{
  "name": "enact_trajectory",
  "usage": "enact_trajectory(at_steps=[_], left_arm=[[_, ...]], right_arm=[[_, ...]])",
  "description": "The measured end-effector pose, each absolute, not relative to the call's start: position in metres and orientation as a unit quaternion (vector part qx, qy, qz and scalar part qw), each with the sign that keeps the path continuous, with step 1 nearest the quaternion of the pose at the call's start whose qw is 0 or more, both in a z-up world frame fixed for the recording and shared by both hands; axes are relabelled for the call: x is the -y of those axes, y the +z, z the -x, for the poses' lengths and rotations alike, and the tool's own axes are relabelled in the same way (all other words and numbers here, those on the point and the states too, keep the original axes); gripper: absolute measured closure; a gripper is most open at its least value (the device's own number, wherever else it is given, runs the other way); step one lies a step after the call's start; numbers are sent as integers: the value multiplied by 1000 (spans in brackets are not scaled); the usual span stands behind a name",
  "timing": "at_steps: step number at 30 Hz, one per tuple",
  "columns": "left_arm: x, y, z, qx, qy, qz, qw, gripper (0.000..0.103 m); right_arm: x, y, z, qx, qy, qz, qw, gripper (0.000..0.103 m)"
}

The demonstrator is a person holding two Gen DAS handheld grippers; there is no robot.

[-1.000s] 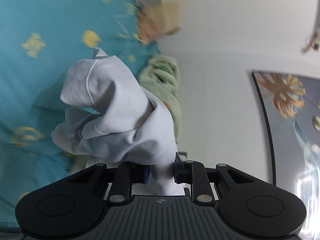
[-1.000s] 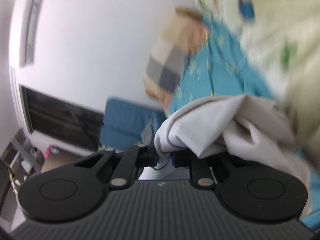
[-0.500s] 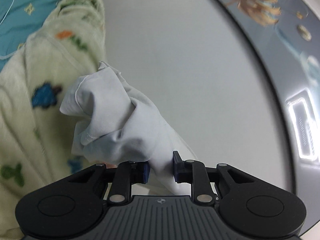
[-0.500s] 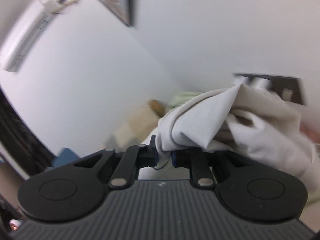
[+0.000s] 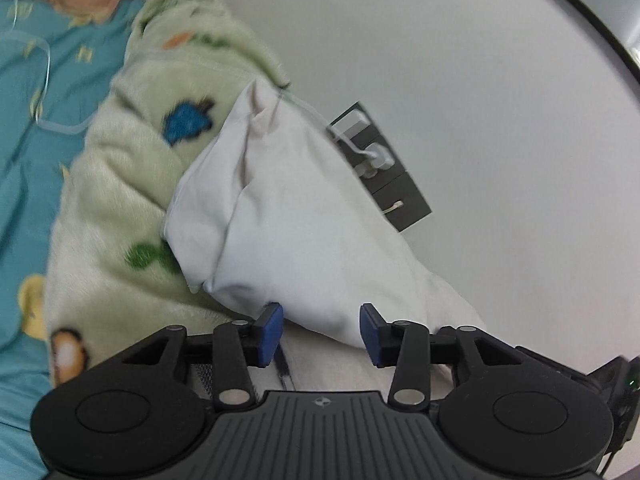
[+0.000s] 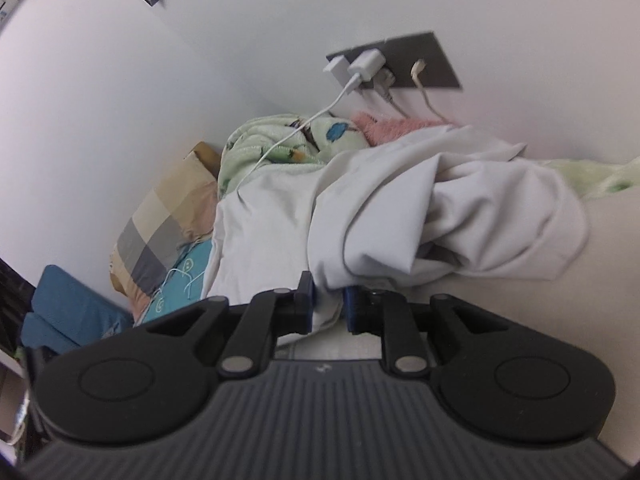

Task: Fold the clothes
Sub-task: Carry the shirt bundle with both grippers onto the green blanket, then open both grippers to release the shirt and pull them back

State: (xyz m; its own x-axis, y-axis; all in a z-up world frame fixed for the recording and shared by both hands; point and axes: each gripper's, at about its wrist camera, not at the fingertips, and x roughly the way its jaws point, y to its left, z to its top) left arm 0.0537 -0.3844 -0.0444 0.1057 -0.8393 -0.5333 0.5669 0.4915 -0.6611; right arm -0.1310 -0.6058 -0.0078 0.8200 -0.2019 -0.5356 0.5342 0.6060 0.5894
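A crumpled white garment (image 5: 296,216) lies bunched on a pale green fleece blanket (image 5: 120,208) against the wall. My left gripper (image 5: 320,334) sits right behind it with its jaws opening. The garment's lower edge dips loosely between the blue pads (image 5: 269,332), which do not press on it. In the right wrist view the same white garment (image 6: 460,216) spreads in folds over the bedding. My right gripper (image 6: 329,304) is shut on a fold of its near edge.
A dark wall socket panel (image 6: 424,64) holds white chargers, and a white cable (image 6: 288,136) trails over the blanket. A checked pillow (image 6: 168,224), a teal sheet (image 5: 24,140), a blue cushion (image 6: 68,312) and a pink fluffy cloth (image 6: 384,128) lie nearby. The white wall is close behind.
The left jaws have spread apart and let go of the white garment, which now rests on the blanket. Both views swung toward the wall socket. The right gripper still grips the garment.
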Motion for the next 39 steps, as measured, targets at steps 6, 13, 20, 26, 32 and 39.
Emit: enact_trajectory(at_steps=[6, 13, 20, 26, 32, 39], left_arm=[[323, 50, 11, -383, -467, 81, 793, 29], [248, 126, 103, -299, -440, 22, 847, 19], [195, 144, 174, -212, -404, -33, 889, 0], [164, 138, 211, -182, -379, -62, 905, 0], [145, 131, 230, -175, -378, -50, 908, 0], [141, 125, 233, -173, -369, -54, 911, 0]], right_arm=[[554, 38, 178, -189, -215, -299, 910, 84], [489, 76, 223, -151, -207, -214, 943, 83], [443, 76, 260, -130, -210, -177, 953, 30], [413, 66, 277, -129, -223, -148, 955, 16], [389, 56, 287, -127, -236, -126, 955, 16], [378, 55, 291, -120, -246, -110, 955, 16]])
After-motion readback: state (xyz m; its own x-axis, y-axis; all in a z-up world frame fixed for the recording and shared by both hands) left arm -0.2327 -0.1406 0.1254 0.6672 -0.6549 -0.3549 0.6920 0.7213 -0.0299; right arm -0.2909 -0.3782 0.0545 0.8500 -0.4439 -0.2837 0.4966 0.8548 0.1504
